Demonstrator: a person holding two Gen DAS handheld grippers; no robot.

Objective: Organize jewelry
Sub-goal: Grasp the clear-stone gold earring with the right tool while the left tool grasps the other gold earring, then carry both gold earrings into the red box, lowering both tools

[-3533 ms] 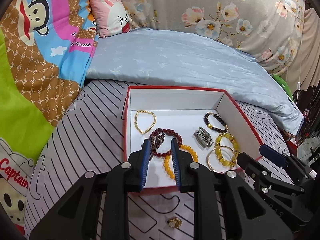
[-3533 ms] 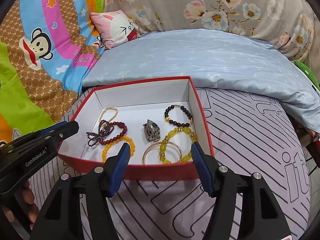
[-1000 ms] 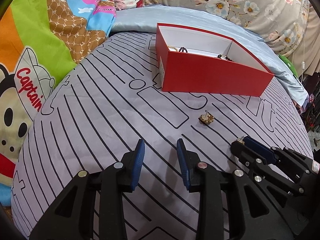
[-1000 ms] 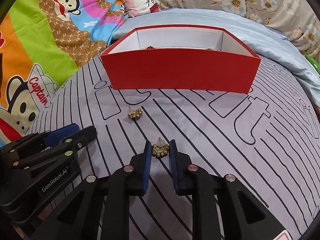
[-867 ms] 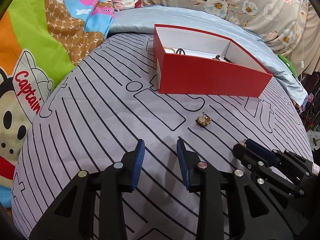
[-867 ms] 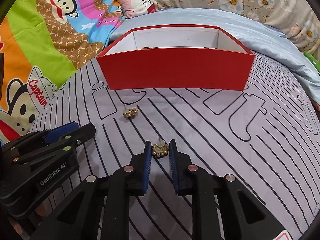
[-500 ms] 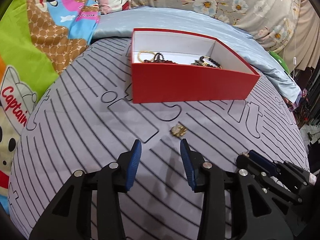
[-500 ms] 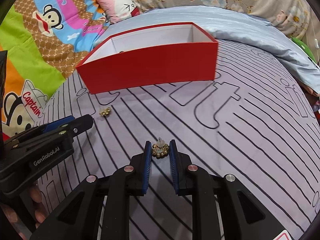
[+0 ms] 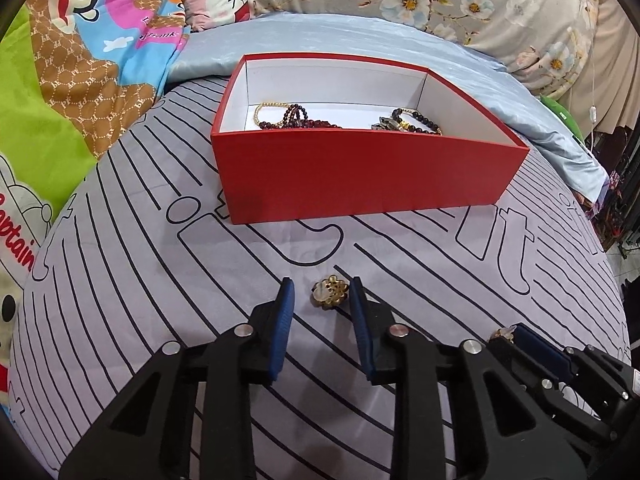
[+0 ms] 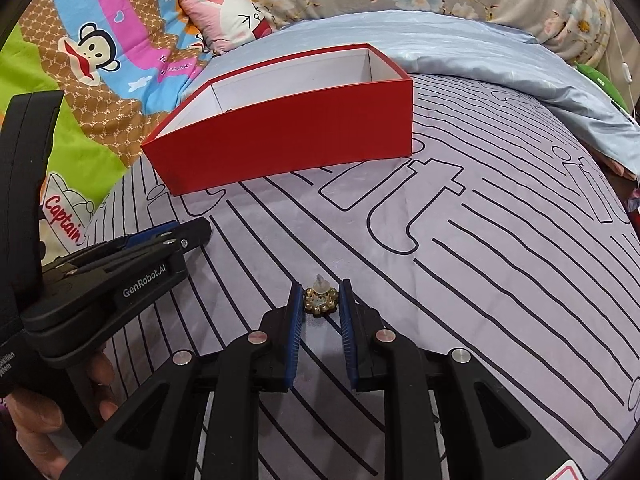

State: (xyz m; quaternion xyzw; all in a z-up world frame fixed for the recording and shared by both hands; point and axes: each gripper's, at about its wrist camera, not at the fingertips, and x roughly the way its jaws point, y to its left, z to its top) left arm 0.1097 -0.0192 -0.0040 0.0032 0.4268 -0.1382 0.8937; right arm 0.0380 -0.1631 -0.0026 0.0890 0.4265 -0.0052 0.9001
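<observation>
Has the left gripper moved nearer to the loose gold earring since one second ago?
Yes. The left gripper has come up to the gold earring, which now lies between its closing but not touching fingers, on the striped sheet.

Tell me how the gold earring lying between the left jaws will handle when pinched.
The gold earring looks tiny and rigid, probably very light. Its lumpy, beaded rim may twist or slip between the flat pads. Lying on soft bedding, it may sink slightly as the jaws, just now closing, meet it.

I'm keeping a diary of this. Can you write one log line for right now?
left gripper: closing around loose gold earring, not gripping | right gripper: shut on second gold earring | red box: holds bracelets
</observation>
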